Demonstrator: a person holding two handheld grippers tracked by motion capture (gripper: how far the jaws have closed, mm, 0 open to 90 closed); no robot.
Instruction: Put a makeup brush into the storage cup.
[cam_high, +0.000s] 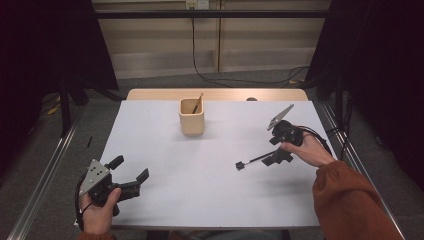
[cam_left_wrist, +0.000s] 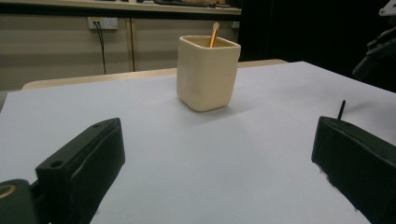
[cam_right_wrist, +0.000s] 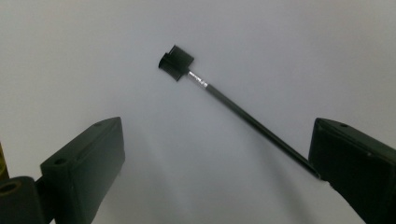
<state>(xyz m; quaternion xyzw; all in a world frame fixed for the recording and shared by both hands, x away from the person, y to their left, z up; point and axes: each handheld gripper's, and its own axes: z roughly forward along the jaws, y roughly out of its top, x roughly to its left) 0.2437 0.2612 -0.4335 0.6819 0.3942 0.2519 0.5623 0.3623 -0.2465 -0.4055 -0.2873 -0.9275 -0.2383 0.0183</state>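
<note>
A thin black brush (cam_high: 252, 161) (cam_right_wrist: 233, 108) with a small square head lies on the white table (cam_high: 210, 190), right of centre. My right gripper (cam_high: 272, 150) (cam_right_wrist: 217, 140) hovers over its handle end, jaws wide open. The handle tip reaches the right-hand jaw in the right gripper view; whether they touch I cannot tell. A beige cup (cam_high: 192, 117) (cam_left_wrist: 207, 74) stands upright at the back centre with a wooden stick (cam_high: 198, 103) (cam_left_wrist: 214, 33) in it. My left gripper (cam_high: 132, 167) (cam_left_wrist: 215, 140) is held near the front left corner, open and empty, pointing toward the cup.
A wooden strip (cam_high: 215, 94) runs along the table's far edge. Metal rails (cam_high: 45, 170) flank both sides of the table. Cables (cam_high: 210, 75) lie on the floor behind it. The right gripper's body (cam_left_wrist: 380, 46) shows at the far right of the left gripper view.
</note>
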